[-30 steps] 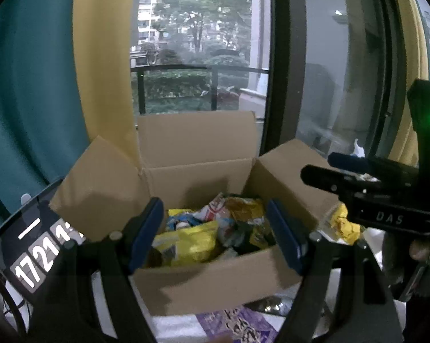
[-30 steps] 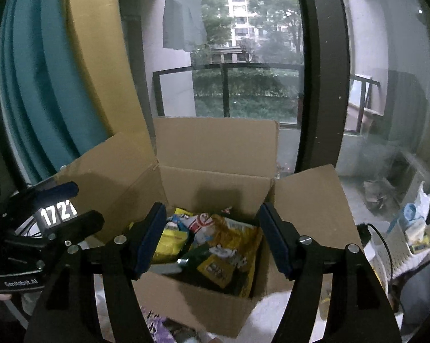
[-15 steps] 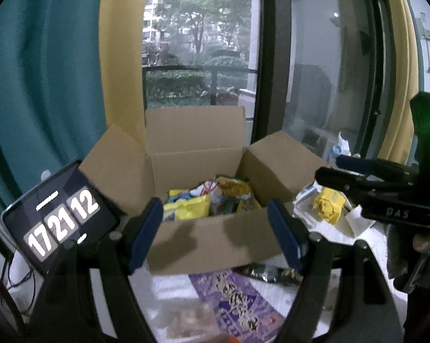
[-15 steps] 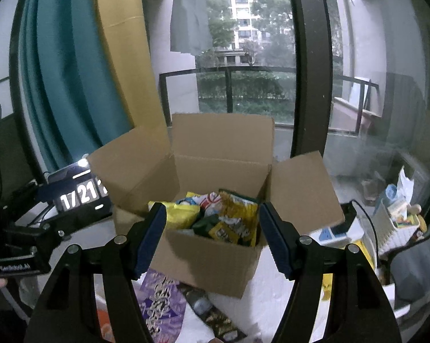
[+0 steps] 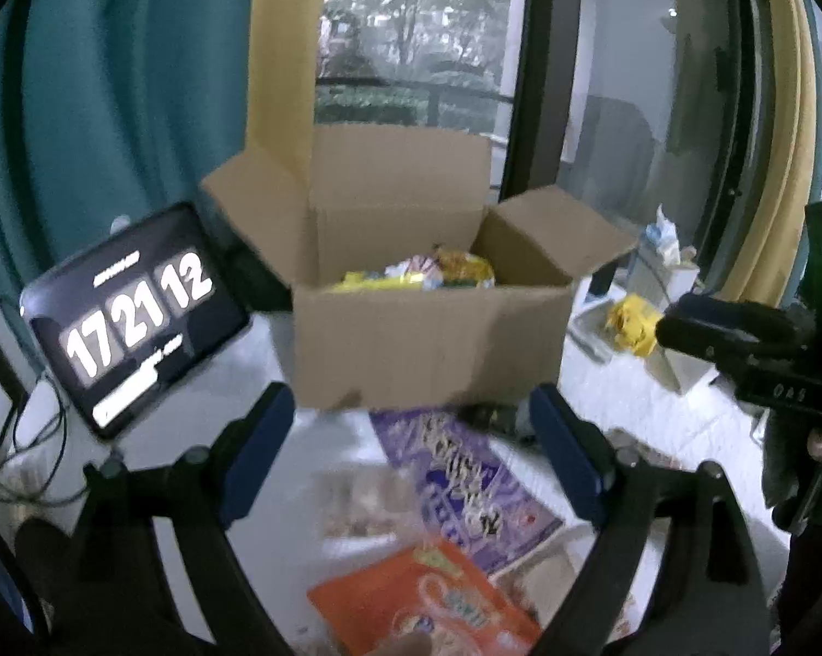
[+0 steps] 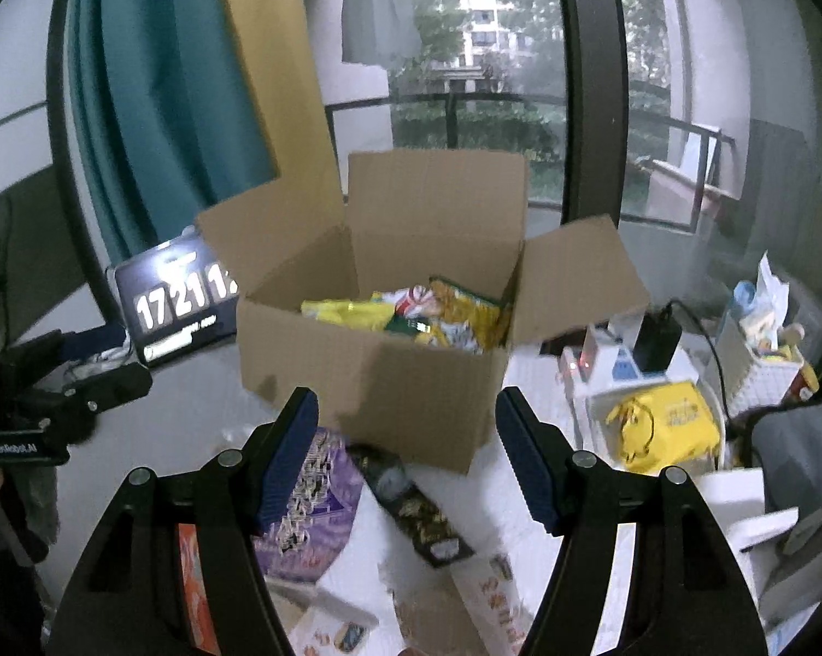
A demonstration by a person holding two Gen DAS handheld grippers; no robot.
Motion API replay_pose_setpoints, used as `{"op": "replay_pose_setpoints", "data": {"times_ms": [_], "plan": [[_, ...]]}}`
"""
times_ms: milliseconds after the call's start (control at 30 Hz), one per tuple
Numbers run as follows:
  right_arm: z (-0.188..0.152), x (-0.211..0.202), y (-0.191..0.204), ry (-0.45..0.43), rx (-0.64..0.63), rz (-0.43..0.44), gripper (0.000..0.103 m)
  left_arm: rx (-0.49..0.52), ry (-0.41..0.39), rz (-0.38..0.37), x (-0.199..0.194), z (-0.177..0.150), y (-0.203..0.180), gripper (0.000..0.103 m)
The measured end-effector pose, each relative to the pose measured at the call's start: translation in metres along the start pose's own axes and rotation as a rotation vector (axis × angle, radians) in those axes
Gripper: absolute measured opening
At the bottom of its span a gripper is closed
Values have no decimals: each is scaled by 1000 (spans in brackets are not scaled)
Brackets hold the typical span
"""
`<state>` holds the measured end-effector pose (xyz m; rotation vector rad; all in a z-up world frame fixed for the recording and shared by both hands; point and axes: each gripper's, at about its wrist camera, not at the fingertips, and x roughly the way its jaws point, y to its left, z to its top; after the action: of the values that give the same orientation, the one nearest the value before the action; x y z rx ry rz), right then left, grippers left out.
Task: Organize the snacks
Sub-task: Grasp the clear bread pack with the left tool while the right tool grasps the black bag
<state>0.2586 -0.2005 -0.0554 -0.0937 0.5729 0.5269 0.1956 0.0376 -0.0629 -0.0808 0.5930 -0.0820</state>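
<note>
A: Orange packet (image 5: pixel 427 596) at the lower centre of the worktop (image 5: pixel 329 448), purple bag (image 5: pixel 465 475) just beyond it. Both claws have pulled back from over the cardboard box (image 5: pixel 433 339), mid-frame.

B: Holding anything?

A: No. Left claw (image 5: pixel 411 448) and right claw (image 6: pixel 405 454) are spread wide, empty. I'd judge another pickup comes next.

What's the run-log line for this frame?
left hand-held gripper: open, empty | right hand-held gripper: open, empty | brown cardboard box: holds snacks | purple snack packet: on table
</note>
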Motion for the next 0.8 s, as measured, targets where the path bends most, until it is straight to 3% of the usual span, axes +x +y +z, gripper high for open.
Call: {"op": "replay_pose_setpoints", "data": {"times_ms": [367,800], "plan": [[-45,21,-15,99,40,18,71,-34,157,63,28,-62,30,89],[-70,89,-24,246,42,31,71,69,284,69,93,-61,31,89]]}}
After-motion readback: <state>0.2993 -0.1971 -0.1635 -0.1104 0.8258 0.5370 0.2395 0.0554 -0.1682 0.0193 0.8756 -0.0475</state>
